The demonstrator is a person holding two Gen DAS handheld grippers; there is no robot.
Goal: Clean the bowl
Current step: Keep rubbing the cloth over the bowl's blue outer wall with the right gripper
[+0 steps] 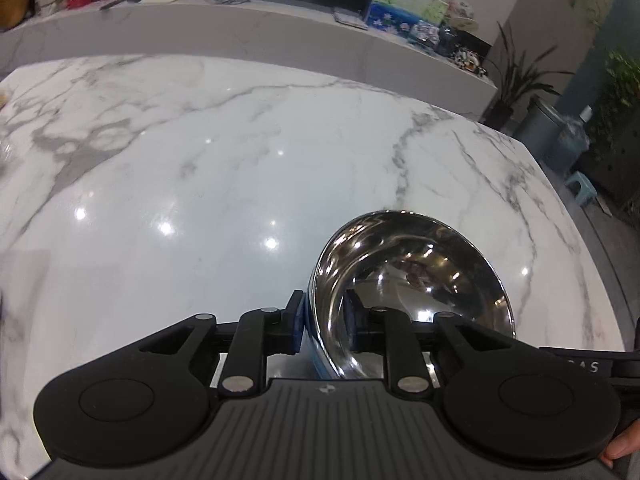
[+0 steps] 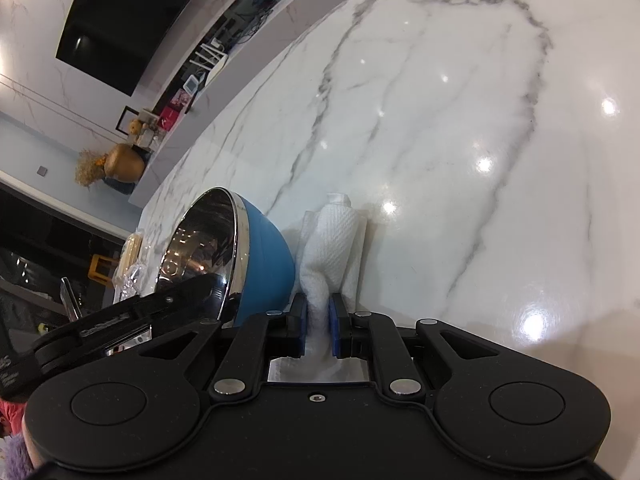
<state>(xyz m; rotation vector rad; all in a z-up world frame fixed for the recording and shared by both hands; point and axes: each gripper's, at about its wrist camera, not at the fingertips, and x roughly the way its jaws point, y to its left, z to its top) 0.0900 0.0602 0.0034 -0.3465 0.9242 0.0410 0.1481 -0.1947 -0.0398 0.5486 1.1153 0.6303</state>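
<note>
A bowl (image 1: 416,280), shiny steel inside and blue outside, is held tilted above the marble table (image 1: 200,160). My left gripper (image 1: 326,320) is shut on its rim, one pad outside and one inside. In the right wrist view the bowl (image 2: 264,256) is tipped on its side at the left, with the left gripper's black body on its rim. My right gripper (image 2: 318,324) is shut on a folded white paper towel (image 2: 334,240), which hangs just to the right of the bowl's blue outside, close to it.
A long marble counter (image 1: 240,28) with boxes, pictures and small items runs behind the table. A grey bin (image 1: 544,128), plants and a small stool (image 1: 580,186) stand past the table's right edge. A plastic packet (image 2: 130,268) lies near the table's far edge.
</note>
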